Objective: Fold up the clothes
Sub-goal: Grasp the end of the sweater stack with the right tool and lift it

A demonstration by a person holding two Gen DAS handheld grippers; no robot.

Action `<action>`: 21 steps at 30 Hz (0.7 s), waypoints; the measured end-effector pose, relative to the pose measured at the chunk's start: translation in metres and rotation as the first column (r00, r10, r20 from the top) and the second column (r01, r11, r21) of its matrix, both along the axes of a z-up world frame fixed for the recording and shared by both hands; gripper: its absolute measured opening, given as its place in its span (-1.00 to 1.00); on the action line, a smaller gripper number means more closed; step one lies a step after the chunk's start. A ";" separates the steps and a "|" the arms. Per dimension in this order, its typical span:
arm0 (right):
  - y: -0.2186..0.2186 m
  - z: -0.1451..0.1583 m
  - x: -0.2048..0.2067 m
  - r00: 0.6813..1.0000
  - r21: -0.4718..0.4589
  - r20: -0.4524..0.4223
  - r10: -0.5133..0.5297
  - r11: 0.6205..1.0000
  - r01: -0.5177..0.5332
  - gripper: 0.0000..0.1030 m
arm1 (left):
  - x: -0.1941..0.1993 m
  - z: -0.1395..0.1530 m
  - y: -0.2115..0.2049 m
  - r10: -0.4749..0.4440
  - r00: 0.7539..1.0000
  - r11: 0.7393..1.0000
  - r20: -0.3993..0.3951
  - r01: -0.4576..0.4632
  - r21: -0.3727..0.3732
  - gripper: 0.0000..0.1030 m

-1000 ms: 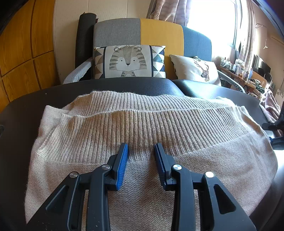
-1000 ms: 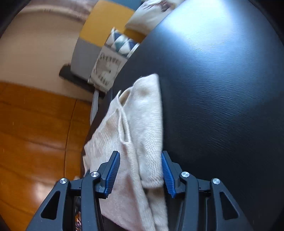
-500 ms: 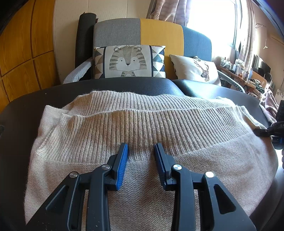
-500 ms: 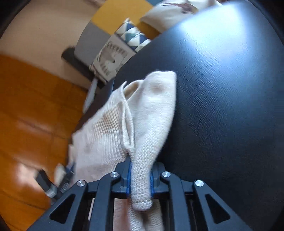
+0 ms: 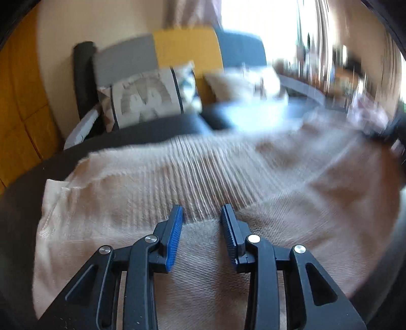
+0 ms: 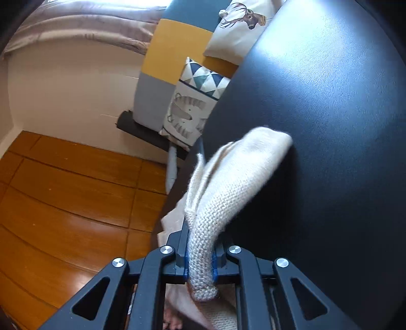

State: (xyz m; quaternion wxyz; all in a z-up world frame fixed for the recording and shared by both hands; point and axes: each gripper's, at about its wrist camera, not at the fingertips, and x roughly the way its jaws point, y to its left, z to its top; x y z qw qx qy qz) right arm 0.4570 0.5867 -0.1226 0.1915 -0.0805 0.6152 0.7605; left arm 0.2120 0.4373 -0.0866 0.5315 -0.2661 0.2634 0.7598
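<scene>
A beige knit sweater (image 5: 253, 182) lies spread on a black padded surface (image 5: 152, 132); the left wrist view is blurred. My left gripper (image 5: 202, 210) hovers over its ribbed band, open, with nothing pinched between its blue pads. In the right wrist view, a thick folded edge of the sweater (image 6: 228, 182) rises off the black surface (image 6: 317, 127). My right gripper (image 6: 200, 253) has its jaws closing on that knit edge, and the pads press it from both sides. The rest of the sweater hangs down below the right gripper, mostly hidden.
Behind the black surface stands a sofa with a grey, yellow and blue back (image 5: 187, 48). A tiger cushion (image 5: 147, 99) and a deer cushion (image 6: 241, 22) rest on it. An orange wooden floor (image 6: 63, 203) lies beside the surface. A bright window is at the back right.
My right gripper went from open around the sweater's edge to clamped on it and lifted it a little. My left gripper swung sideways over the sweater, still open, and its view is blurred.
</scene>
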 end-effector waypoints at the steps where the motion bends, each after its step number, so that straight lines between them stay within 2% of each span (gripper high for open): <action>1: -0.002 0.002 -0.001 1.000 -0.001 0.000 0.002 1.000 -0.002 -0.79 | -0.002 0.002 0.000 -0.002 1.000 1.000 0.012 0.002 0.007 -0.32; 2: -0.003 0.002 0.000 1.000 -0.007 0.000 0.002 1.000 -0.002 -0.79 | -0.005 0.004 -0.001 -0.006 0.999 1.000 0.039 0.006 0.009 -0.32; 3: -0.003 0.002 0.001 1.000 -0.020 -0.004 -0.004 1.000 0.004 -0.79 | -0.012 0.008 -0.005 -0.013 0.994 0.999 0.109 0.010 0.033 -0.32; 4: -0.003 0.001 0.001 1.000 -0.035 -0.009 -0.011 0.999 0.010 -0.79 | -0.024 0.013 -0.015 -0.021 0.974 0.996 0.227 0.002 0.086 -0.32; 5: -0.003 0.003 0.000 1.000 -0.042 -0.009 -0.013 0.999 0.013 -0.79 | -0.034 0.017 -0.023 -0.034 0.945 0.991 0.327 -0.010 0.133 -0.43; 6: -0.003 0.004 0.000 1.000 -0.045 -0.007 -0.015 0.999 0.015 -0.79 | -0.042 0.019 -0.030 -0.046 0.914 0.985 0.403 -0.025 0.169 -0.68; 7: -0.003 0.006 -0.001 1.000 -0.048 -0.006 -0.017 0.999 0.016 -0.79 | -0.045 0.020 -0.032 -0.039 0.903 0.984 0.428 -0.041 0.176 -0.98; 9: -0.004 0.011 -0.004 1.000 -0.049 -0.001 -0.017 0.999 0.017 -0.79 | -0.047 0.019 -0.028 -0.040 0.905 0.984 0.424 -0.037 0.173 -0.99; 11: -0.005 0.016 -0.009 1.000 -0.045 0.000 -0.015 0.999 0.015 -0.79 | -0.048 0.015 -0.022 -0.051 0.894 0.985 0.445 -0.030 0.173 -0.99; 13: -0.006 0.022 -0.013 1.000 -0.039 0.002 -0.013 0.999 0.013 -0.79 | -0.047 0.002 -0.015 -0.054 0.881 0.991 0.471 -0.009 0.131 -0.99; 15: -0.008 0.027 -0.018 1.000 -0.035 0.007 -0.013 0.999 0.013 -0.79 | -0.045 -0.010 -0.014 -0.074 0.875 0.991 0.478 0.011 0.133 -0.99; 18: -0.012 0.037 -0.025 1.000 -0.037 0.006 -0.011 0.999 0.011 -0.79 | -0.051 -0.015 -0.015 -0.074 0.846 0.990 0.528 0.000 0.138 -0.96; 21: -0.018 0.056 -0.040 1.000 -0.037 -0.012 0.003 0.999 -0.004 -0.79 | -0.050 -0.017 -0.015 -0.076 0.848 0.990 0.525 0.000 0.144 -0.96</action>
